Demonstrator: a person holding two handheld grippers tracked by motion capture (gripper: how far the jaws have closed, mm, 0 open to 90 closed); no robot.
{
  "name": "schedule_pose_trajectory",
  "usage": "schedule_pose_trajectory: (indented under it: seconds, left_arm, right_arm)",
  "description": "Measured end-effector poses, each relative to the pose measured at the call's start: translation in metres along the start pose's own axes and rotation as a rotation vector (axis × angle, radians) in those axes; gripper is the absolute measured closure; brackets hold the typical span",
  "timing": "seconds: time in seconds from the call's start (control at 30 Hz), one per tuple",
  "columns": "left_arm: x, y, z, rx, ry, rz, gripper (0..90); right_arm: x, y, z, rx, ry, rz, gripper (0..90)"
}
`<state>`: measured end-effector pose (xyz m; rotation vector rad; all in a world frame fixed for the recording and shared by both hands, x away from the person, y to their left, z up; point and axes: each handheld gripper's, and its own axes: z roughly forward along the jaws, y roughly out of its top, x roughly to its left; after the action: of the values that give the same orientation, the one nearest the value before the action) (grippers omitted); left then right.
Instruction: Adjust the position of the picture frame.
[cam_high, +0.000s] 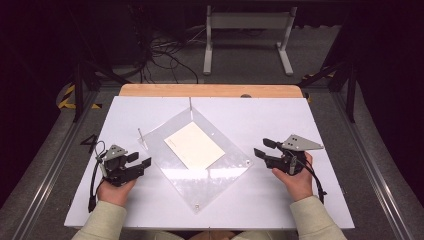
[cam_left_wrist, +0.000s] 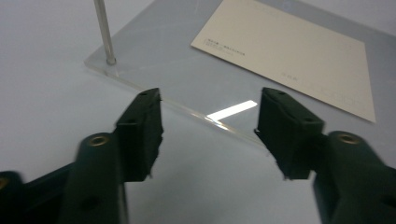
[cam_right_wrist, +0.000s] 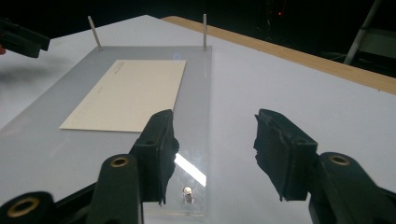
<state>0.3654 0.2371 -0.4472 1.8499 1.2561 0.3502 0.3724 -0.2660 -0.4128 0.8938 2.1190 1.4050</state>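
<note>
A person seated at a white table (cam_high: 280, 200) holds a black two-jaw gripper in each hand, one on either side of a square sheet of clear acrylic (cam_high: 220, 172) that lies flat on the tabletop, turned like a diamond. A cream rectangular card (cam_high: 194, 145), with a line of small print along one edge, rests on the sheet near its middle.

The left gripper (cam_high: 142, 161) sits just beside the sheet's near-left edge, pointing toward it. In the left gripper view, its jaws stand apart with nothing between them; the sheet's edge (cam_left_wrist: 187, 109) runs just ahead of the tips, the card (cam_left_wrist: 289, 56) lies farther ahead and to the right, and a thin upright metal pin (cam_left_wrist: 103, 30) rises from the sheet's corner ahead and to the left.

The right gripper (cam_high: 264, 148) rests just off the sheet's right corner, aimed back at the card. In the right gripper view, its jaws are likewise parted and hold nothing; the sheet's corner, with a small metal stud (cam_right_wrist: 187, 193), lies directly below and between the tips, while the card (cam_right_wrist: 133, 93) sits ahead and to the left. Two thin pins (cam_right_wrist: 204, 31) stand at the sheet's far corners.

A strip of wooden table edge (cam_high: 210, 90) shows beyond the white surface, with a white metal stand (cam_high: 247, 37) and dark cables (cam_high: 160, 55) on the floor behind.
</note>
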Motion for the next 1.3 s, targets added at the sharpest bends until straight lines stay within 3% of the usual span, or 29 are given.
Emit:
schedule_pose_trajectory:
  seconds: [0.1,0.13,0.17,0.23,0.3,0.37,0.47,0.63,0.73,0.83,0.93,1.0,1.3]
  left_arm:
    - [0.004,0.000,0.003,0.030,0.009,-0.014,71.9]
    - [0.007,-0.001,0.004,0.047,0.020,-0.020,71.9]
    - [0.011,-0.002,0.006,0.079,0.028,-0.007,80.7]
    - [0.013,-0.003,0.008,0.087,0.011,0.012,83.3]
    - [0.019,-0.004,0.011,0.112,-0.020,0.002,87.9]
    - [0.022,-0.005,0.014,0.126,-0.057,-0.026,88.7]
    - [0.023,-0.003,0.020,0.149,-0.075,-0.070,89.3]
    - [0.022,0.001,0.027,0.153,-0.099,-0.081,89.5]
    - [0.015,0.005,0.034,0.160,-0.099,-0.055,89.6]
    - [0.006,0.009,0.038,0.168,-0.061,-0.012,89.8]
    - [0.004,0.010,0.041,0.164,-0.057,-0.017,89.8]
    - [0.005,0.012,0.044,0.162,-0.077,-0.034,89.8]
    - [-0.011,0.035,0.073,0.177,-0.055,0.016,89.9]
  right_arm:
    - [0.000,-0.001,0.001,0.009,0.007,-0.005,49.3]
    - [0.001,-0.001,0.002,0.014,0.008,-0.004,49.9]
    - [0.001,-0.002,0.003,0.026,0.011,-0.008,50.3]
    - [0.002,-0.002,0.004,0.032,0.013,-0.007,50.4]
    - [0.002,-0.003,0.006,0.046,0.012,-0.013,50.4]
    - [0.003,-0.004,0.008,0.052,0.015,-0.014,50.4]
    - [0.004,-0.005,0.010,0.063,0.019,-0.014,50.4]
    - [0.003,-0.007,0.011,0.077,0.024,-0.010,50.3]
    - [0.003,-0.008,0.012,0.080,0.024,-0.004,50.4]
    - [0.004,-0.008,0.012,0.087,0.026,-0.004,50.5]
    - [0.004,-0.010,0.011,0.093,0.026,-0.003,50.6]
    - [0.004,-0.010,0.010,0.094,0.023,-0.003,50.7]
    - [0.000,-0.016,-0.003,0.101,0.000,0.018,51.2]
